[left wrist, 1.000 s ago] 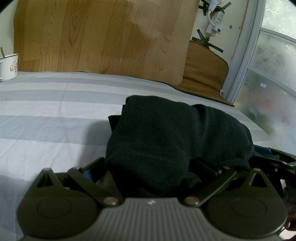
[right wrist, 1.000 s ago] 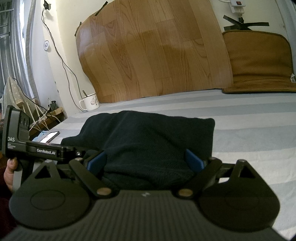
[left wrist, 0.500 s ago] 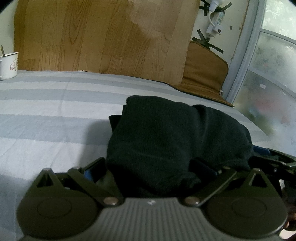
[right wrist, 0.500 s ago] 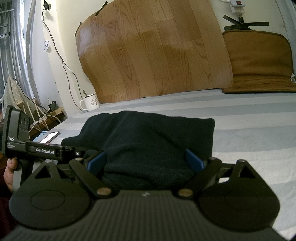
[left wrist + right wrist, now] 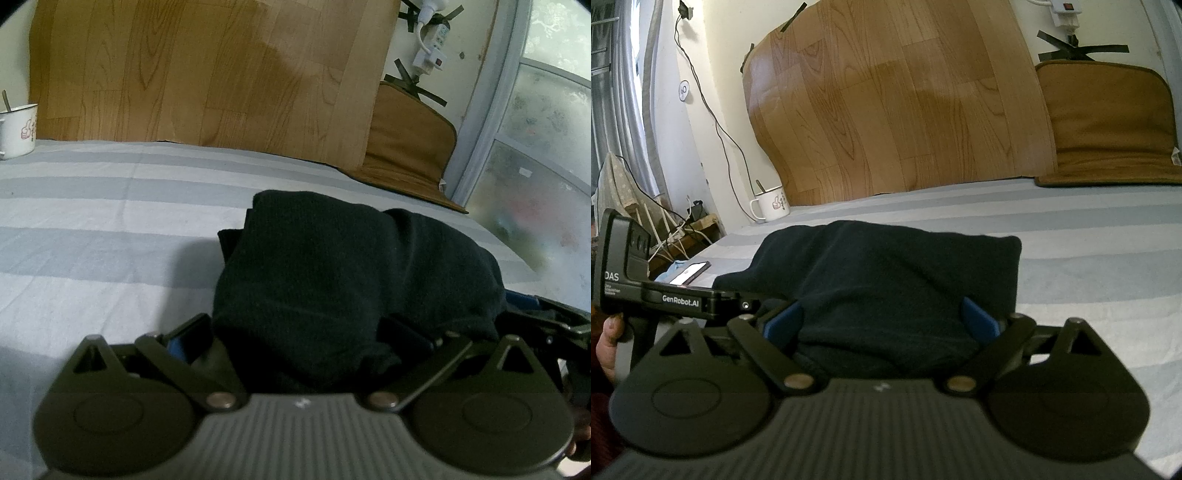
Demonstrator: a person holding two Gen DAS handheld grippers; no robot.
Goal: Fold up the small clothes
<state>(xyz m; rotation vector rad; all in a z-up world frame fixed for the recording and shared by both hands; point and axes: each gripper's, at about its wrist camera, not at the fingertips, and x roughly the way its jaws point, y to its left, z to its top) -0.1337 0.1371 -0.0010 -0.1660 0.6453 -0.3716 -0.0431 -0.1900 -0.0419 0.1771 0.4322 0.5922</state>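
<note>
A dark navy garment [image 5: 332, 266] lies bunched in a thick fold on the grey striped sheet [image 5: 92, 221]. My left gripper [image 5: 297, 336] is open, its blue-padded fingers [image 5: 186, 341] spread on either side of the garment's near end. In the right wrist view the same garment [image 5: 886, 273] spreads wider, and my right gripper [image 5: 882, 317] is also open, straddling its near edge with its pads [image 5: 979, 321] beside the cloth. The left gripper's body [image 5: 665, 295] shows at the left there, held by a hand [image 5: 609, 339].
A white mug [image 5: 772, 208] with a spoon stands at the far corner of the sheet, by a wood-pattern board [image 5: 207, 74] leaning on the wall. A brown cushion [image 5: 406, 147] lies at the back right. A lit phone [image 5: 690, 272] rests near the left edge.
</note>
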